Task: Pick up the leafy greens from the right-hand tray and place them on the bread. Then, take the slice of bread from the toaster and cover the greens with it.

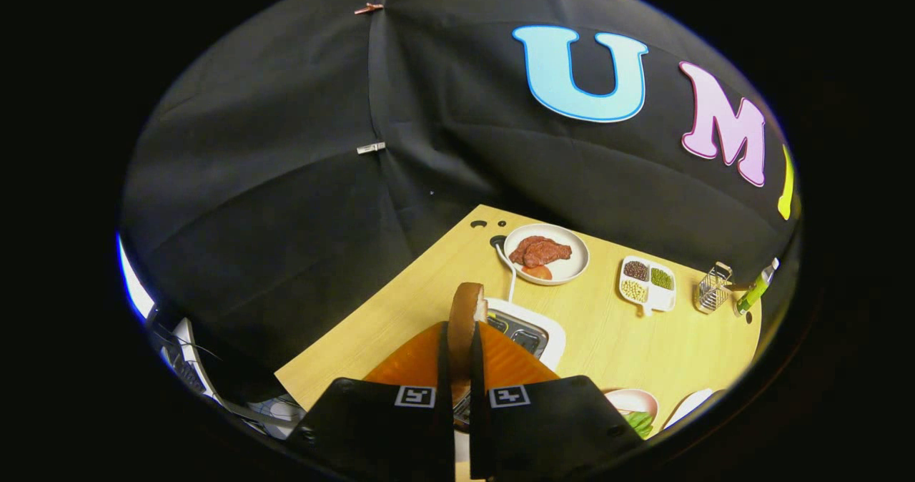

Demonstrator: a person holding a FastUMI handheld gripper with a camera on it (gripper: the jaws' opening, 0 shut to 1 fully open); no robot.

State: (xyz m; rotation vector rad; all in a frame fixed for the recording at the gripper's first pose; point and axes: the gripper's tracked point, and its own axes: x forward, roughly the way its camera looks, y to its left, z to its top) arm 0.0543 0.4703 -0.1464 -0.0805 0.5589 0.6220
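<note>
Gripper (461, 367) sits nearest the camera, its orange fingers (422, 360) pressed in on a slice of bread (466, 317) held on edge between them, brown crust up and poking out past the tips. Just beyond & below the slice is the white toaster (532, 335), slots visible, its cord running back toward a hole in the table (400, 303). So the slice looks lifted clear of the toaster, w/ a gap between them. Further back: a white plate (572, 271) w/ meat slices (540, 251) and something orange; right of that a small divided dish (648, 282) w/ beans in 3 compartments, then a wire holder (713, 287) and a green-and-white bottle (756, 287) at the table's far right edge. Down by the right finger a bit of leafy greens (638, 421) shows next to a pale rim; can't tell if that's the tray or the bottom bread, mostly hidden by the gripper body. Judgement: 2nd half of the task is under way, slice out of toaster; left to do is carry it over and lay it on the greens. Whether the greens step is done can't be confirmed.
</note>
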